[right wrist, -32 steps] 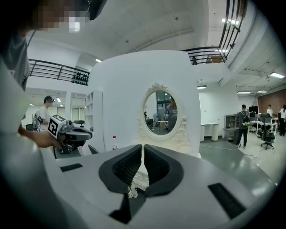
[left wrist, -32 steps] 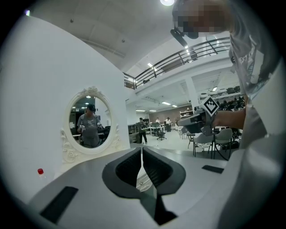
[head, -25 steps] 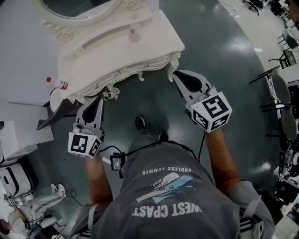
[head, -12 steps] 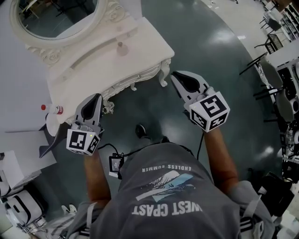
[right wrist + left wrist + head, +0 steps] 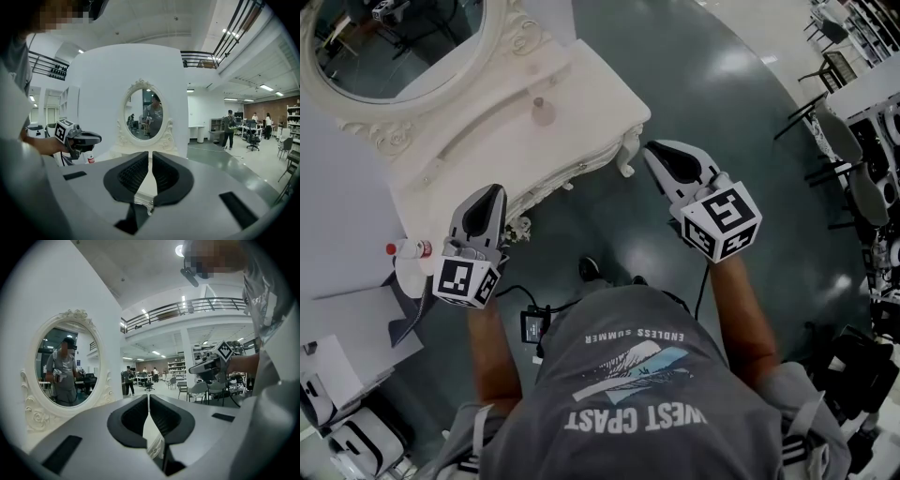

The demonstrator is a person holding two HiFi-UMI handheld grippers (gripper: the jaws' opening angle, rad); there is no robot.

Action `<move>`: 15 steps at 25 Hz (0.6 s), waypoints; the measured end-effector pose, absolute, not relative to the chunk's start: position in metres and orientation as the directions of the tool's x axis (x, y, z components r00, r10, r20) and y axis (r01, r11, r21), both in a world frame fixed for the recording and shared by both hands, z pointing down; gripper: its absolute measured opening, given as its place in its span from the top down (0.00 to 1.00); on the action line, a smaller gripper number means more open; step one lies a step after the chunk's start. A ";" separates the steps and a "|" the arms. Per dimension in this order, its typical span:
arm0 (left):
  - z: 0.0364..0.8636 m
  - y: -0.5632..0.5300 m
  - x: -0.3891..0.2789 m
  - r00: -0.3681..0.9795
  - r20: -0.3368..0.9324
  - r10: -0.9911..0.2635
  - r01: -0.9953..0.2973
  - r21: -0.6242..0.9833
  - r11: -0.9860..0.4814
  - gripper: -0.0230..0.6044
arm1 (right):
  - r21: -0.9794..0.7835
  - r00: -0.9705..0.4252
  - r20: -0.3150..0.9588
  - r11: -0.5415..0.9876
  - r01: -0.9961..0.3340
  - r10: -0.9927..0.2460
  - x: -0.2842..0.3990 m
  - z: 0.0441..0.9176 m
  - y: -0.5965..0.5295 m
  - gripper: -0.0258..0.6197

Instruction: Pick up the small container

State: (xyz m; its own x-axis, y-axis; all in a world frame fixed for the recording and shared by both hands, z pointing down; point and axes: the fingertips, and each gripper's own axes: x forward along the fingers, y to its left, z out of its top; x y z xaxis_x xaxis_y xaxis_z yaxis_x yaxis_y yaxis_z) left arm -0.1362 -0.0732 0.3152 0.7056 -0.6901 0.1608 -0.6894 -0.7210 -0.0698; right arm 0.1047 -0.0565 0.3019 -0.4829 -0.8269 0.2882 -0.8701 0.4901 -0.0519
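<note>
The small container point(image 5: 542, 111), a pale little bottle with a cap, stands on the top of the white vanity table point(image 5: 581, 84), below the oval mirror point(image 5: 394, 37). My left gripper point(image 5: 490, 193) is shut and empty, and its tips are just in front of the table's front edge, left of the container. My right gripper point(image 5: 654, 148) is also shut and empty, beside the table's right front corner. In the left gripper view the jaws point(image 5: 148, 397) meet with nothing between them. In the right gripper view the jaws point(image 5: 150, 154) point at the mirror point(image 5: 146, 115).
A red-capped bottle point(image 5: 411, 249) lies on a low white surface left of the vanity and also appears in the right gripper view point(image 5: 89, 158). Chairs and desks point(image 5: 853, 178) stand at the far right on the dark glossy floor point(image 5: 741, 112). White boxes point(image 5: 337, 431) sit at the lower left.
The head view has swung, so the mirror shows more and the vanity sits further up and left. Both grippers have moved level along the table's front and stay shut.
</note>
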 end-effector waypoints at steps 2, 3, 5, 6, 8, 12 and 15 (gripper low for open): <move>0.315 -0.083 -0.140 0.712 0.160 -0.683 -0.682 -0.070 -0.728 0.92 | -0.050 -0.476 0.288 0.483 -0.874 -0.831 0.100 0.300 -0.064 0.91; 0.315 -0.087 -0.142 0.715 0.160 -0.680 -0.679 -0.069 -0.731 0.92 | -0.048 -0.473 0.289 0.481 -0.875 -0.832 0.098 0.300 -0.067 0.91; 0.316 -0.096 -0.145 0.721 0.159 -0.674 -0.674 -0.065 -0.736 0.92 | -0.045 -0.467 0.292 0.475 -0.879 -0.835 0.093 0.300 -0.075 0.91; 0.316 -0.100 -0.148 0.724 0.157 -0.671 -0.671 -0.063 -0.739 0.92 | -0.043 -0.463 0.294 0.472 -0.880 -0.836 0.091 0.301 -0.078 0.91; 0.318 -0.107 -0.153 0.728 0.154 -0.668 -0.668 -0.060 -0.742 0.92 | -0.039 -0.457 0.298 0.468 -0.883 -0.838 0.086 0.302 -0.085 0.91; 0.317 -0.118 -0.162 0.732 0.146 -0.666 -0.667 -0.051 -0.744 0.92 | -0.026 -0.451 0.303 0.466 -0.884 -0.840 0.077 0.298 -0.096 0.91; 0.318 -0.125 -0.167 0.733 0.140 -0.666 -0.667 -0.048 -0.744 0.92 | -0.015 -0.450 0.304 0.469 -0.883 -0.840 0.072 0.296 -0.103 0.91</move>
State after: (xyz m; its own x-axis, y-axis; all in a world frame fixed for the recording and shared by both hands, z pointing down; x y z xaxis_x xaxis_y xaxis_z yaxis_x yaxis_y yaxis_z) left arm -0.1672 -0.1248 0.3184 0.7328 -0.6658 0.1402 -0.6667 -0.7438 -0.0476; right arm 0.0723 -0.1032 0.2955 -0.4505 -0.8395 0.3037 -0.8833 0.4686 -0.0149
